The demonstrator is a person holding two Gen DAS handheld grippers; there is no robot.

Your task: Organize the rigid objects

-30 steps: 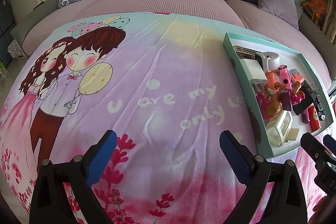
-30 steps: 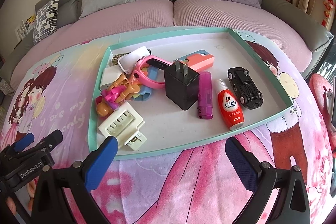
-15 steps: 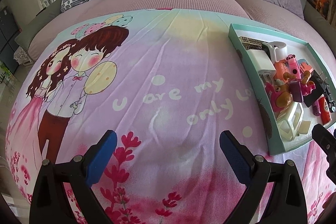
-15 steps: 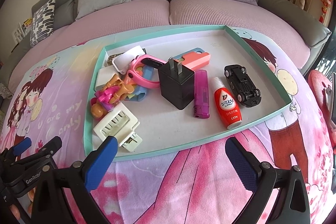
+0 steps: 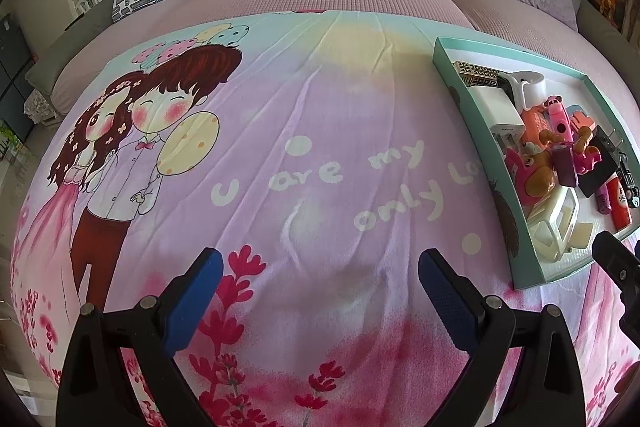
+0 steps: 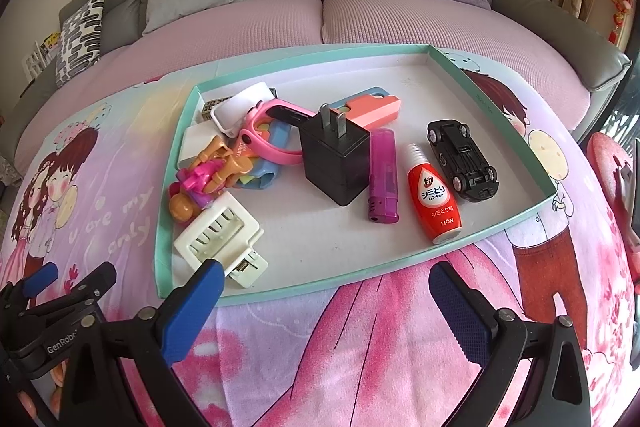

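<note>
1. Clutter fills the left part of the teal tray (image 6: 516,135): white hair clip (image 6: 218,231), pink watch (image 6: 264,139), small toy figures (image 6: 208,175), all overlapping; the figures are too tangled for me to tell how many there are.
2. Black charger (image 6: 336,155), purple lighter (image 6: 383,175), red bottle (image 6: 434,191) and toy car (image 6: 462,155) lie apart, side by side.
3. My right gripper (image 6: 324,303) hangs spread wide and empty above the tray's near rim; my left gripper (image 5: 320,287), equally agape, hovers over bare printed blanket (image 5: 280,115).
4. Whichever piece I take, I'd favour a separated one, straddle its narrow sides squarely, and close gently so neighbours stay undisturbed.
</note>
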